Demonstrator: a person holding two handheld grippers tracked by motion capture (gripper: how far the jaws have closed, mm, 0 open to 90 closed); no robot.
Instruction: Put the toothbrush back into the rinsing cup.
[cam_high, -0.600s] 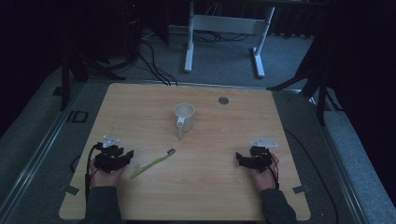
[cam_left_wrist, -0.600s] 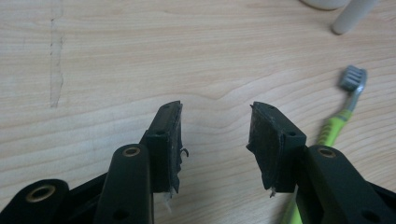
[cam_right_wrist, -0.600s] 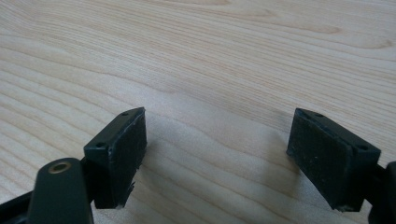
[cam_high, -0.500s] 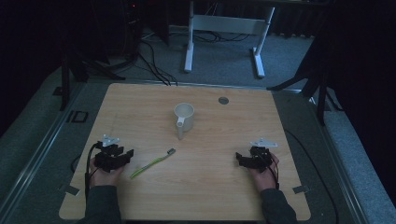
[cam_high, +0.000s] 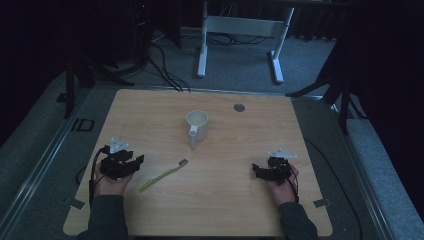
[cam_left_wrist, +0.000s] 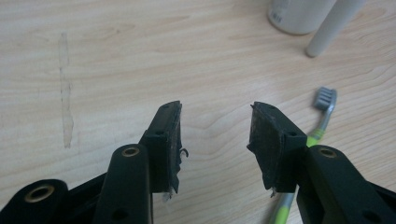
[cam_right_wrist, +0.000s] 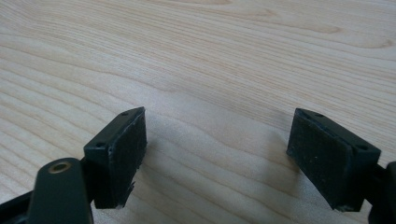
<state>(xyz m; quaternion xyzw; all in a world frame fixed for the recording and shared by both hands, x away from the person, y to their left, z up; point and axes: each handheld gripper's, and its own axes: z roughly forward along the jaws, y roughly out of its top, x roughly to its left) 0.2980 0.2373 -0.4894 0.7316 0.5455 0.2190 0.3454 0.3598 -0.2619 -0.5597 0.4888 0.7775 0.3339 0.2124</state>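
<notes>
left tongs (cam_left_wrist: 215, 135): spread, empty; unmoved since a moment ago
toothbrush (cam_left_wrist: 312, 135): just right of them, untouched
right tongs (cam_right_wrist: 217, 154): spread, idle
grab: not started

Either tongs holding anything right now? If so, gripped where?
Nothing is held. The left tongs stand open over bare table, with the toothbrush lying beside them, outside the gap. The right tongs are open too, with nothing between them.

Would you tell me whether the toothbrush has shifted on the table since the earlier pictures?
No. The toothbrush lies at the same spot and angle below-left of the mug.
</notes>
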